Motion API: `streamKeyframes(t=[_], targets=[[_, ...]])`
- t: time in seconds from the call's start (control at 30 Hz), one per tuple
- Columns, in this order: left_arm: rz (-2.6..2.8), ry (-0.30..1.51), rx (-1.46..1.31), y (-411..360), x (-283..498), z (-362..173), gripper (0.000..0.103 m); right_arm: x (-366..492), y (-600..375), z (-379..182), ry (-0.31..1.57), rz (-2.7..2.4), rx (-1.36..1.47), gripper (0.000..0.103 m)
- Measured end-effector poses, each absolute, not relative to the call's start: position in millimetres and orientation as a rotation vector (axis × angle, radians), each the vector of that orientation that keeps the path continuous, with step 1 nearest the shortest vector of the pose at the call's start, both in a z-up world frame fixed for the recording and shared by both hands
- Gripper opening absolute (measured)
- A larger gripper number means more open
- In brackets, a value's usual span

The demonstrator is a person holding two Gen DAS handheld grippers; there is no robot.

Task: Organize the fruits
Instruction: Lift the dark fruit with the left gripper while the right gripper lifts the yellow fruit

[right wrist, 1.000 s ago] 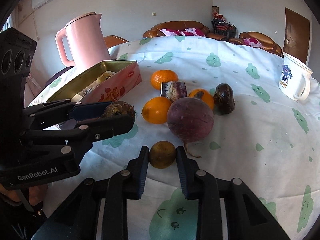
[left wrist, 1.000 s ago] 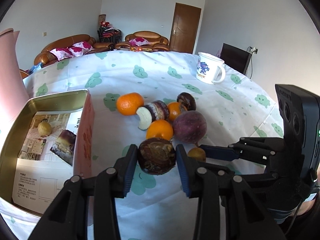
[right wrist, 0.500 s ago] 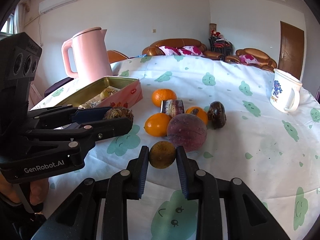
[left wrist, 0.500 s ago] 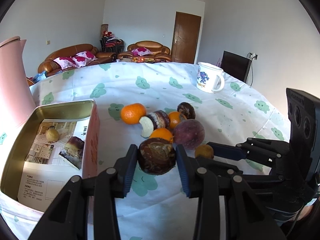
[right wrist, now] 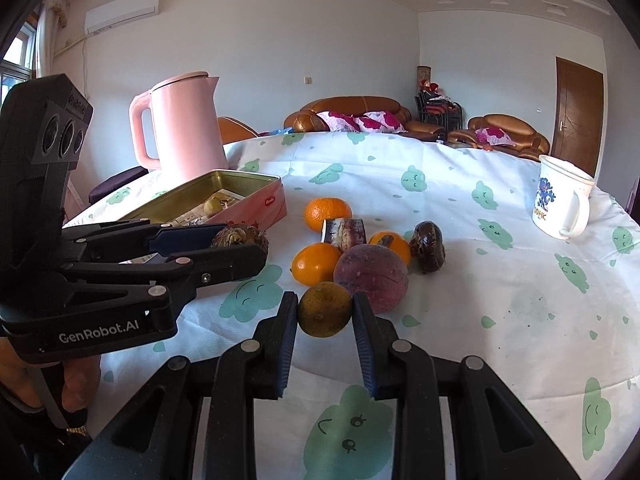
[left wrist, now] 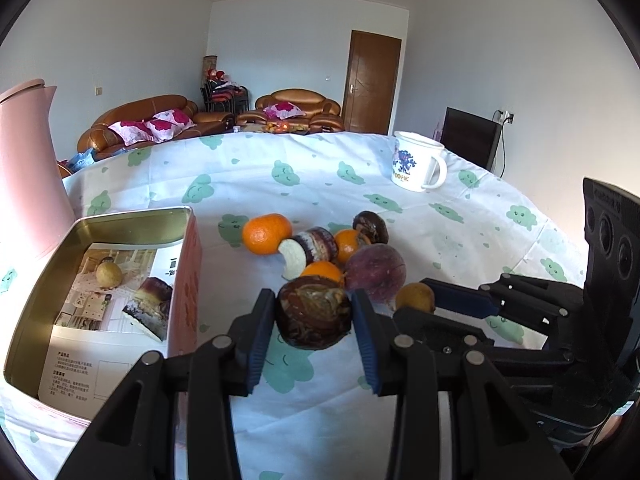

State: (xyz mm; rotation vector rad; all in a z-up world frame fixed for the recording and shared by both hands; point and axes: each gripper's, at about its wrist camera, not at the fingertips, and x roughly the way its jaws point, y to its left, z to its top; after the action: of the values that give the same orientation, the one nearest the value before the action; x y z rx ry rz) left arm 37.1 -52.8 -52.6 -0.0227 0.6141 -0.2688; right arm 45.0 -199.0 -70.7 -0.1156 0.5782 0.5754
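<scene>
A dark brown fruit (left wrist: 314, 317) is pinched in the left claw (left wrist: 315, 322) and held above the surface (left wrist: 460, 216), beside the open tin box (left wrist: 36, 280) at the left edge. A small yellow-green fruit (right wrist: 325, 309) is pinched in the right claw (right wrist: 325, 314). Oranges (right wrist: 328, 212) and a big purple fruit (right wrist: 371, 279) are piled near the middle. A white mug (right wrist: 562, 202) is seen at the far right edge.
</scene>
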Motion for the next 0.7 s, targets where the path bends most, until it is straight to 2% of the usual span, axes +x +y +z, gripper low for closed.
streamKeyframes(t=[0.7], targets=[[-0.256,0.566,-0.010,-56.1,26.8,-47.7,0.041,34.8,-211.8,-63.1,0.486,0.579,-0.065,0.030]])
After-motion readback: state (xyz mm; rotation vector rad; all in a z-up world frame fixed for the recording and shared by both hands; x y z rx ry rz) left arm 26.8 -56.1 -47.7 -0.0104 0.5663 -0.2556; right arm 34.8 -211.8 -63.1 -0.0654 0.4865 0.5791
